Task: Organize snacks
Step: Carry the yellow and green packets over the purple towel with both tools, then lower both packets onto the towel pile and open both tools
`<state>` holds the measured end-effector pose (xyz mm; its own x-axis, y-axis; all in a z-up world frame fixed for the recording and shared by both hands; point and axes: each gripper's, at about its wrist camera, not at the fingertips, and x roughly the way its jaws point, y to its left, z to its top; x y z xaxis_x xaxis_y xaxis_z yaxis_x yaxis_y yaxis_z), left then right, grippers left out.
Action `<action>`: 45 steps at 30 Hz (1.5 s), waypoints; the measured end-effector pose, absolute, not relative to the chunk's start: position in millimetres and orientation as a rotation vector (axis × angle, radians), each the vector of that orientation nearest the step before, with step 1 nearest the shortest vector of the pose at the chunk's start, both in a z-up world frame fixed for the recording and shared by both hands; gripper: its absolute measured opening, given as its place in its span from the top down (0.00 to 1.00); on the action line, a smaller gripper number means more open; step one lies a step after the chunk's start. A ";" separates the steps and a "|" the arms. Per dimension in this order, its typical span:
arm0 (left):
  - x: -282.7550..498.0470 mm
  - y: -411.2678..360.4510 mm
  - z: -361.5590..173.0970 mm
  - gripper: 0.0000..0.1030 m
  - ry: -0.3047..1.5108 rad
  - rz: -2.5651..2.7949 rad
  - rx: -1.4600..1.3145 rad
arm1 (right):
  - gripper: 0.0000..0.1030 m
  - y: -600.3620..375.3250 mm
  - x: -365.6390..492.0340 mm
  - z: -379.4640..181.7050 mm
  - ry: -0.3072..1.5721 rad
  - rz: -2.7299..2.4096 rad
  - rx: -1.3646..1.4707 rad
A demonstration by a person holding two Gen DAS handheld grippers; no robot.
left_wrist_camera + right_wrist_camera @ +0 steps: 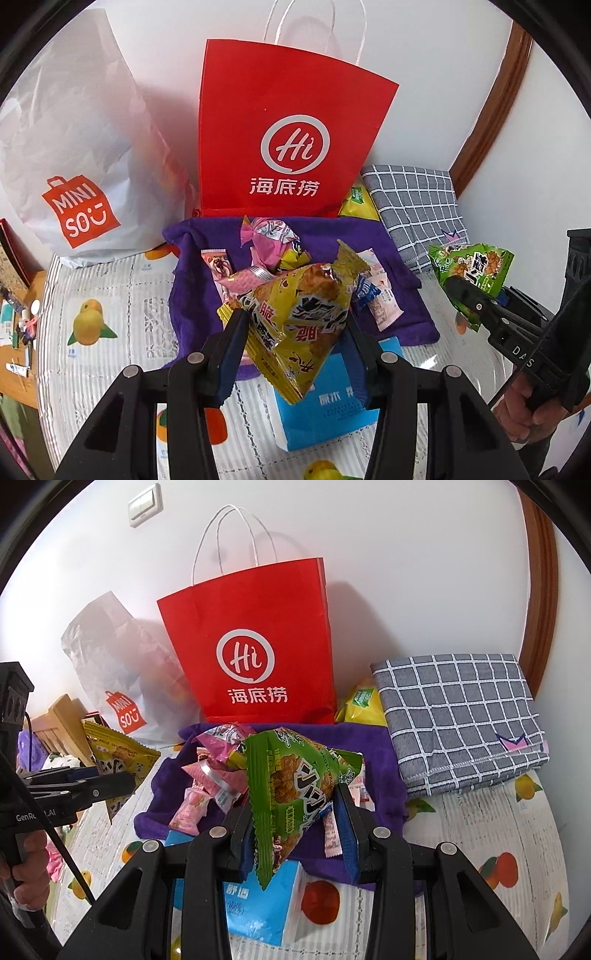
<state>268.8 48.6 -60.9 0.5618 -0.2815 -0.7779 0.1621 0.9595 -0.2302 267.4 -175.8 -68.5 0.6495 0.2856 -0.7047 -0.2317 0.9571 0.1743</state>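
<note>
In your left wrist view, your left gripper (pixel 295 328) has its fingers closed on the yellow snack packet (pixel 295 317), held clear above the purple towel (pixel 192 295) where the loose snack pile (pixel 273 247) lies. The red paper bag (pixel 288 122) stands upright just behind the towel against the wall, with the white MINISO bag (pixel 74 147) to its left. Your right gripper (pixel 469 295) shows at the right edge with the green snack packet (pixel 476 266). In your right wrist view, that gripper's fingers are clamped on the green packet's lower corner, so the packet stands up between them and hides part of the pile. The surface under the towel is a fruit-print cover (pixel 498 849); I cannot tell whether it is a desk or a bed. If the red bag is your target, raise each packet above its rim before moving forward, release 1 at a time, and keep the fingers off the thin handles (pixel 236 535), since a nudge would likely tip the bag.
</note>
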 end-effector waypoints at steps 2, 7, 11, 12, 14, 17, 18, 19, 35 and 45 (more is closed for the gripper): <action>273.1 48.2 -62.9 0.55 0.945 -0.265 -0.136 | 0.64 -175.2 271.1 -70.0 0.812 0.295 0.073; 285.7 47.4 -68.6 0.55 0.959 -0.267 -0.130 | 0.64 -173.6 283.9 -78.4 0.823 0.289 0.081; 293.9 47.8 -74.8 0.55 0.970 -0.267 -0.131 | 0.64 -171.7 294.7 -87.3 0.837 0.289 0.083; 297.0 48.5 -77.4 0.55 0.974 -0.267 -0.133 | 0.64 -171.2 296.8 -89.5 0.840 0.290 0.082; 301.3 50.0 -80.7 0.55 0.980 -0.265 -0.136 | 0.64 -170.2 301.1 -93.3 0.845 0.289 0.081; 308.5 54.2 -86.9 0.55 0.985 -0.262 -0.149 | 0.64 -168.3 307.4 -98.3 0.850 0.293 0.081; 310.4 55.9 -89.2 0.55 0.986 -0.262 -0.155 | 0.64 -168.3 309.3 -99.8 0.851 0.294 0.081; 312.1 57.7 -91.6 0.55 0.989 -0.260 -0.161 | 0.64 -168.4 311.4 -101.4 0.853 0.295 0.083; 343.0 43.8 -125.1 0.55 1.053 -0.288 -0.197 | 0.64 -162.7 342.3 -133.7 0.912 0.300 0.068; 351.4 30.9 -135.9 0.55 1.074 -0.281 -0.166 | 0.64 -165.6 352.1 -152.9 0.955 0.292 0.072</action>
<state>351.4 30.9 -135.9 0.4458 -0.3053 -0.8415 0.1453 0.9522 -0.2685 352.1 -165.6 -152.9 0.5418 0.2770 -0.7935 -0.2141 0.9585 0.1884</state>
